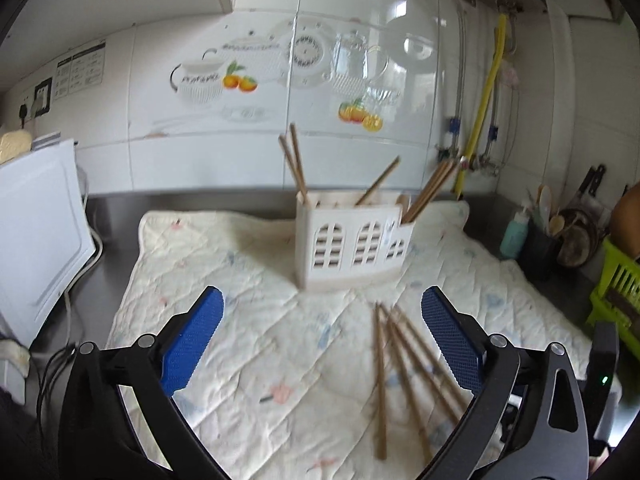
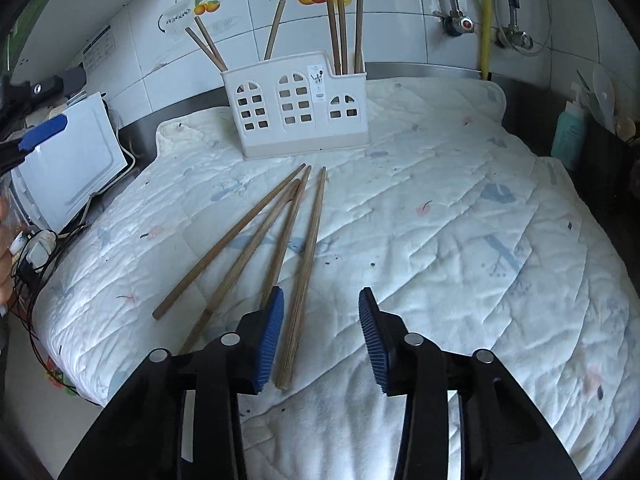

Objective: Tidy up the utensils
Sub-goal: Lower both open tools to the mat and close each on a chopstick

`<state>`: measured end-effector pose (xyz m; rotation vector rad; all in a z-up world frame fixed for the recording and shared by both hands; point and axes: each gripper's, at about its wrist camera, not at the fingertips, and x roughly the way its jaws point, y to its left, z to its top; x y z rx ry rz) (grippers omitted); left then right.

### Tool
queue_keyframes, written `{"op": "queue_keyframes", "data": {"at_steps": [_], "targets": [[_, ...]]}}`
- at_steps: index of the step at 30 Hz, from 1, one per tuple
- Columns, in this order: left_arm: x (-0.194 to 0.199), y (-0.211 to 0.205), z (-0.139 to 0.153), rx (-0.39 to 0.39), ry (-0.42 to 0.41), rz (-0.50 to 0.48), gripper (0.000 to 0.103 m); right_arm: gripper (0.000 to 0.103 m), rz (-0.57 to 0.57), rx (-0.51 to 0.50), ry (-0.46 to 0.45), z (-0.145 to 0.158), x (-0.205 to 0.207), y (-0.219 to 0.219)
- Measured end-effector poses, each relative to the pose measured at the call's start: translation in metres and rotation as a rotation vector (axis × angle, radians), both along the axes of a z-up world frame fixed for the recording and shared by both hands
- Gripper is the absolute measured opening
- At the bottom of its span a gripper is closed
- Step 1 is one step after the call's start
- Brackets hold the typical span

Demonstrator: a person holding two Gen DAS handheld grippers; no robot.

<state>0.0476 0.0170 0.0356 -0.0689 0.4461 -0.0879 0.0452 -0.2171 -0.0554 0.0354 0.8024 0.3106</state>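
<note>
From the left wrist, the left hand-held gripper (image 1: 322,322) hangs spread wide and empty above the quilted white cloth (image 1: 240,360), with the white house-shaped plastic holder (image 1: 354,246) beyond. From the right wrist, the right hand-held gripper (image 2: 321,320) stands part-spread, pinching nothing, over four thin, stiff, light wooden chopsticks (image 2: 298,264) lying loose; they look best pinched near the close ends.

left gripper (image 1: 322,334): black arms are carrying blue ribbed pads (image 1: 194,338); round silver screws are sitting at the joints.
right gripper (image 2: 322,336): black arms are carrying blue ridged pads (image 2: 270,338); silver round screws are showing.
</note>
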Motion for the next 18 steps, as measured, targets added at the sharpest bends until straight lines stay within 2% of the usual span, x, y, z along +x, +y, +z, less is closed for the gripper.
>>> {"op": "queue_keyframes", "data": {"at_steps": [2, 6, 12, 18], "targets": [[-0.004, 0.001, -0.014, 0.004, 0.033, 0.004, 0.098, 0.025, 0.0, 0.006, 0.008, -0.005, -0.001, 0.005], [-0.01, 0.003, -0.037, 0.014, 0.096, 0.015, 0.098, 0.019, -0.002, 0.017, 0.021, -0.012, 0.0, 0.01], [-0.016, 0.001, -0.064, 0.022, 0.158, 0.011, 0.098, 0.015, -0.009, 0.029, 0.039, -0.019, 0.005, 0.014], [-0.018, -0.015, -0.082, 0.024, 0.205, -0.059, 0.097, 0.01, -0.016, 0.022, 0.035, -0.021, 0.008, 0.013]]}}
